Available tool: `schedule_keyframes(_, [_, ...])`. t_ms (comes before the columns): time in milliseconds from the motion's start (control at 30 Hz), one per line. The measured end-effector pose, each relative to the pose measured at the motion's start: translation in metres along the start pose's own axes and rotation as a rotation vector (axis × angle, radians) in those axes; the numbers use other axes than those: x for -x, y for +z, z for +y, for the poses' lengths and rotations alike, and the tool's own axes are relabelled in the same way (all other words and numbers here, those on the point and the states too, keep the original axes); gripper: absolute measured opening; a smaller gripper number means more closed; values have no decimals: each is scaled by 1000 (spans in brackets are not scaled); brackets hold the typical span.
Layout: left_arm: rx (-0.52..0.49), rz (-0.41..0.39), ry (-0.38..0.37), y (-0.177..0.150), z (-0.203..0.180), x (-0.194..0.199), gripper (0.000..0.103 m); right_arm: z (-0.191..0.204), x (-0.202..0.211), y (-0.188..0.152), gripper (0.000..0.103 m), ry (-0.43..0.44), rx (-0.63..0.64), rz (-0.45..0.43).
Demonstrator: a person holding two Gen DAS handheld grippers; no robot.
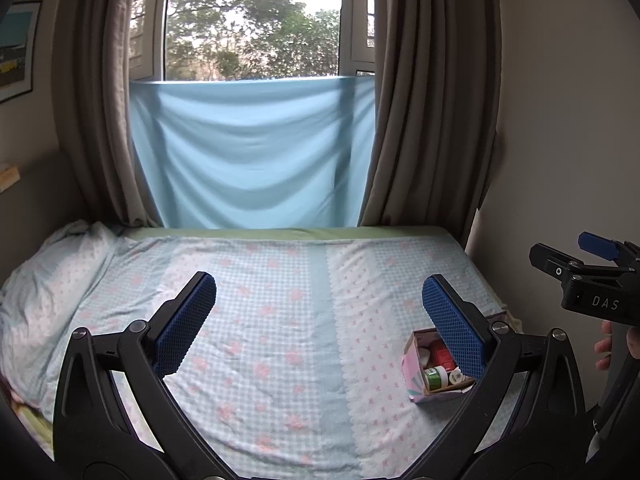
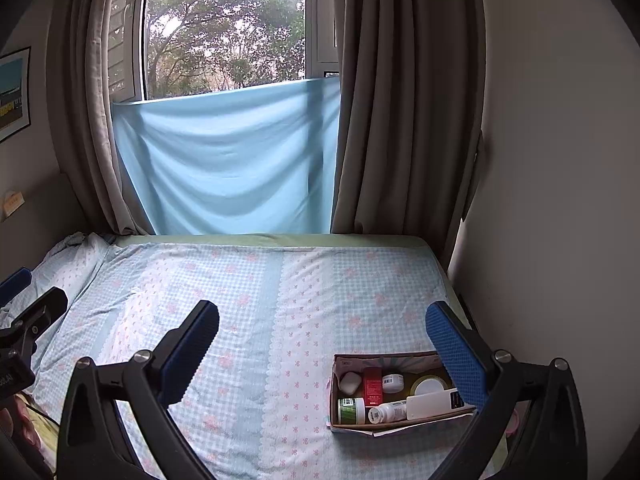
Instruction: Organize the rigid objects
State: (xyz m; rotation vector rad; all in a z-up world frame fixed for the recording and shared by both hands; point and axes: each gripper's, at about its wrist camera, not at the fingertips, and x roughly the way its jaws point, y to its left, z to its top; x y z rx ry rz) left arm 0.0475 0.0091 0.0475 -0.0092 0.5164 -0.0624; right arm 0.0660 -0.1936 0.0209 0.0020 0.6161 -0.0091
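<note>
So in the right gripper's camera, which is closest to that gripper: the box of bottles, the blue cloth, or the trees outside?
1. Box of bottles, on the bed by the right gripper, low right.
2. Blue cloth, hanging beyond the bed.
3. Trees, outside the window.

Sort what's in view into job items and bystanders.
Job items: cardboard box on the bed, holding a green-labelled bottle, red box, white bottle, white tube, round tin.

Bystanders: pillow, blue sheet, curtains, wall picture.
</note>
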Motion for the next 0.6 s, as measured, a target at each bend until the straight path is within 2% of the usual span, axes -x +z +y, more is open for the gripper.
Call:
schedule_keyframes(400, [16, -58, 58, 0, 3, 1, 103, 1, -3, 3, 103, 0, 3, 4])
schedule_keyframes(600, [12, -65, 34, -4, 5, -5, 103, 5, -14, 8, 103, 0, 6, 21])
